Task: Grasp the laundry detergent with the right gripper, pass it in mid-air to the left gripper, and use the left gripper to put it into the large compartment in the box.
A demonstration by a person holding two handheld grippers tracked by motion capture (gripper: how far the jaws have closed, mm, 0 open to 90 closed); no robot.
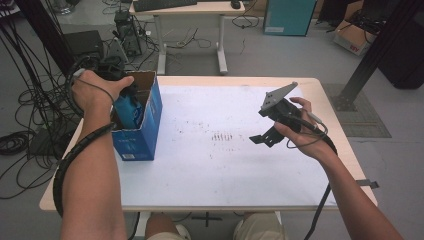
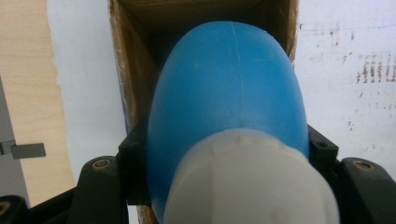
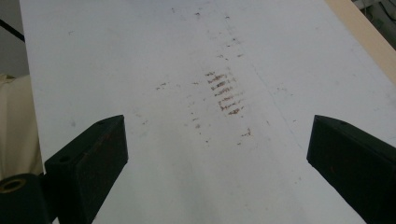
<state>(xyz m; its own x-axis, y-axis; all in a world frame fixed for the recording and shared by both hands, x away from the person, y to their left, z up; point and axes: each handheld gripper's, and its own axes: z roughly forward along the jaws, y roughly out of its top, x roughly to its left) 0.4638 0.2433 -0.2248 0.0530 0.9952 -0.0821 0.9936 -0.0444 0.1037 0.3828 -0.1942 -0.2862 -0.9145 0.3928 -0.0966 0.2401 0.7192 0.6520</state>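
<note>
Blue bottle point(image 2: 229, 102) clamped in the downward-pointing left hand-held gripper point(image 1: 122, 95); right hand-held gripper point(image 3: 217, 154) gapes.

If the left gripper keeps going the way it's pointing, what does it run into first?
Probably the inside of the open cardboard box: the left gripper points down into it, and the blue bottle it grips would likely meet the bottom first; depth is unclear.

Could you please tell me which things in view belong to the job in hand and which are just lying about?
In the job:
- blue bottle with white cap, gripped by the left tongs
- open blue cardboard box, the bottle partly inside it

Lying about:
- right tongs, open over the stained white table sheet
- desk and cables on the floor behind
</note>
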